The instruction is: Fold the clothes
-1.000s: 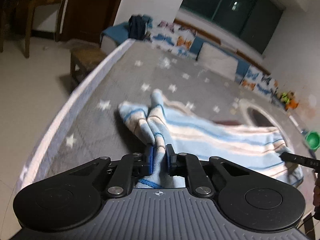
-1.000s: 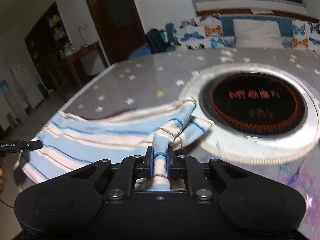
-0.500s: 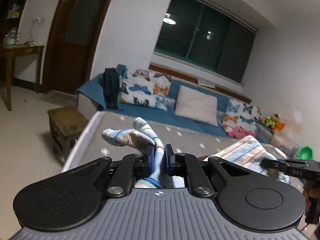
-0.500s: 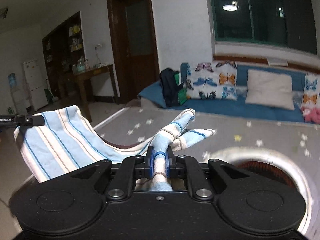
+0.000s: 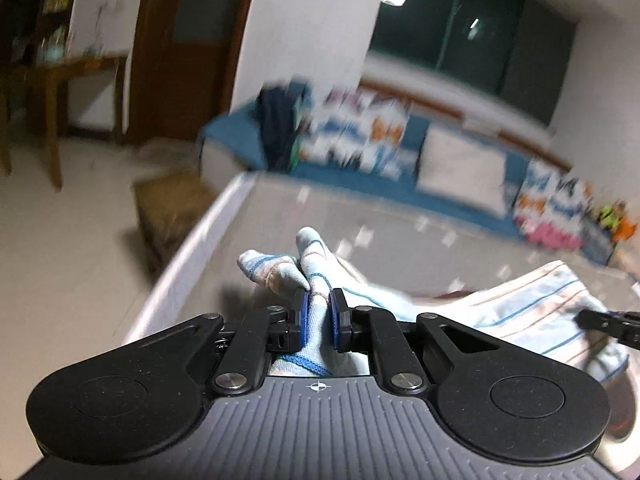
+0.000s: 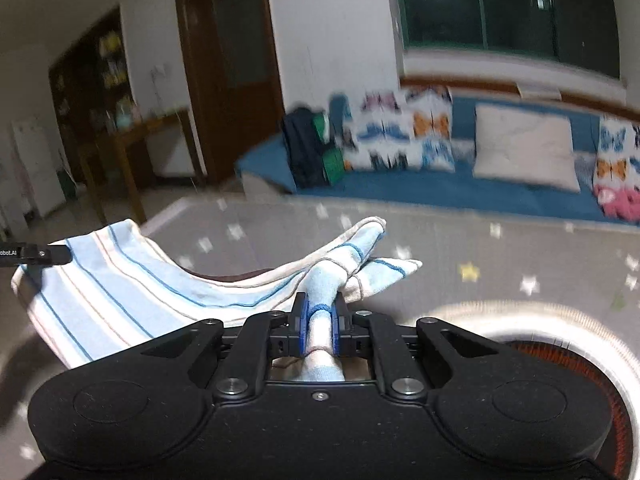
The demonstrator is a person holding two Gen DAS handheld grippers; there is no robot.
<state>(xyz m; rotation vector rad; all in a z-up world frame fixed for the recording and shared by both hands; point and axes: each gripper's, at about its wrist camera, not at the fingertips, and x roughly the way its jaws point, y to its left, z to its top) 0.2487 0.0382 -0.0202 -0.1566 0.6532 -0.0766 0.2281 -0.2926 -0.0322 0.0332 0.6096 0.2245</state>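
Though bunched, soft striped cloth (image 6: 132,280)

The garment (image 5: 532,312) is a light-blue cloth with thin blue, white and tan stripes and a blue stitched hem. It hangs lifted, sagging in a shallow curve between two bunched corners. In the left wrist view one corner stands at lower centre, its folds poking upward, while the body spreads to the right edge. In the right wrist view the other corner sits at centre, and the striped sheet (image 6: 120,284) drapes toward the left edge.
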